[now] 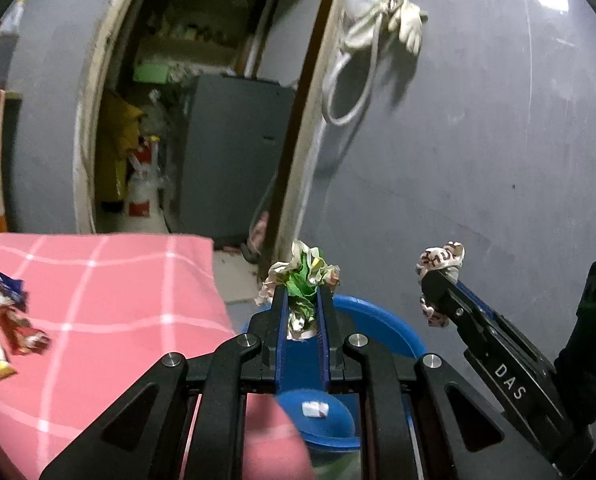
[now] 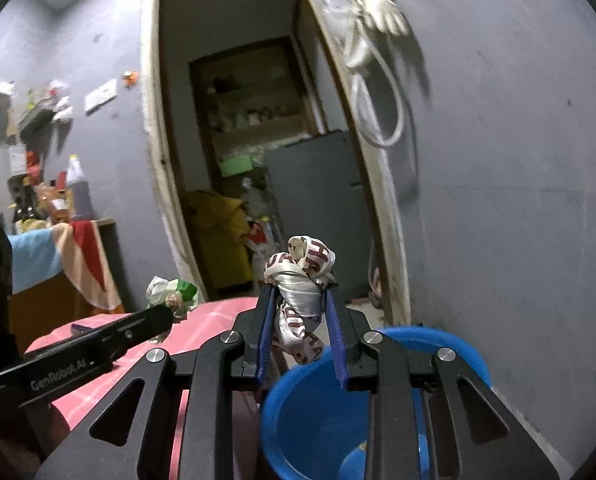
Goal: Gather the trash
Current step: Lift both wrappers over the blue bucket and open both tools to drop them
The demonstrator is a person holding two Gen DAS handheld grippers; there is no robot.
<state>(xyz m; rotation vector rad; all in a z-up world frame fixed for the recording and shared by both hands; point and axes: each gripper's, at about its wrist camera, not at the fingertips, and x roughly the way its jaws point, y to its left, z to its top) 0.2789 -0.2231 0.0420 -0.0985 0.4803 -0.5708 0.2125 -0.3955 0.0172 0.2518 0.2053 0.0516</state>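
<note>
- Left wrist view: the left gripper [image 1: 302, 300] is clenched on a crumpled green-and-white wrapper [image 1: 301, 276], held above the near rim of a blue plastic basin [image 1: 381, 324].
- A small white scrap [image 1: 315, 409] lies inside the basin.
- To the left, a pink checked cloth [image 1: 98, 300] covers a table, with loose snack wrappers [image 1: 6, 320] at its far left edge.
- Right wrist view: the right gripper [image 2: 301, 304] grasps a twisted white wrapper with red lettering [image 2: 301, 280], also above the basin [image 2: 309, 412].
- Behind both, a grey wall [image 2: 517, 200] with an open doorway [image 2: 258, 140]; pale gloves [image 2: 377, 12] hang beside the frame.
</note>
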